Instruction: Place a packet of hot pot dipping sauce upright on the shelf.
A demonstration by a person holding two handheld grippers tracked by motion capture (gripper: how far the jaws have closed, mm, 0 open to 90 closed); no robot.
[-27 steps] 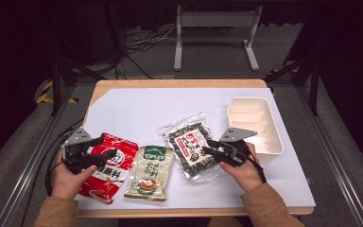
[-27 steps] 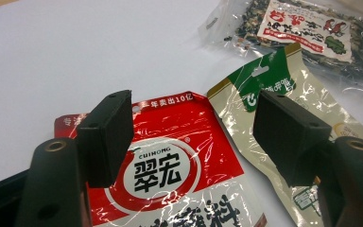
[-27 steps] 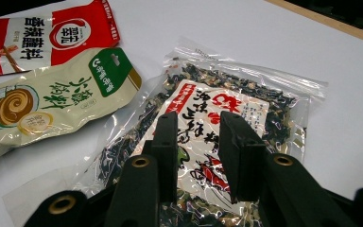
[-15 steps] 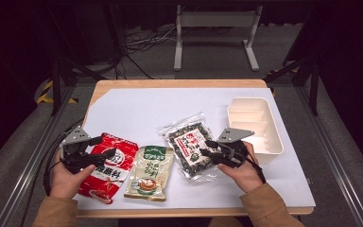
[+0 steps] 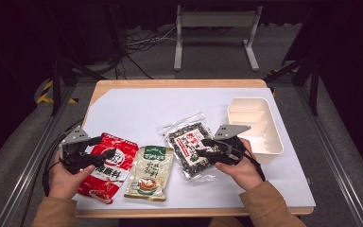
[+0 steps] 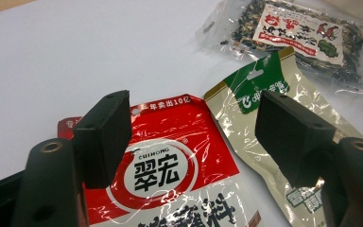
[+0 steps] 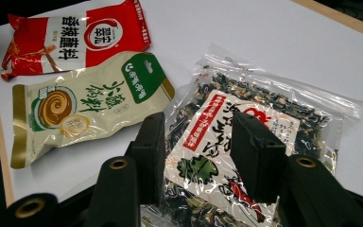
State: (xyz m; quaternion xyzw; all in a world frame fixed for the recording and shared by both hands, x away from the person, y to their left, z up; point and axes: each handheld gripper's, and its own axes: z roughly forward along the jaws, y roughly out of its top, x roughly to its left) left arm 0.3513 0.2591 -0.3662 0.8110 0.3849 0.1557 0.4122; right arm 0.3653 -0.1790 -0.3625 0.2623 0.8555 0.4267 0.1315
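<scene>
A: Hovering over the red sachet [image 6: 170, 189], the left gripper [image 6: 194, 132] has its jaws spread wide with nothing between them; the sachet lies flat at the near left of the worktop [image 5: 170, 104].

B: And the right gripper [image 7: 198, 156]?

A: Jaws parted too, hanging just above the clear seaweed bag [image 7: 246, 142] and gripping nothing. That bag lies right of the middle, the beige pouch [image 5: 150, 172] between the two packs.

B: How will they handle?

A: Light, limp and slick, I'd judge. The glossy film could slide, so a flat sealed edge or corner is the safest hold; the seaweed inside looks brittle.

B: Any difference between views?

A: The gripper views show the print and the crinkled film close up. The high view adds the white tray [image 5: 255, 124] at the far right, beside the seaweed bag.
</scene>
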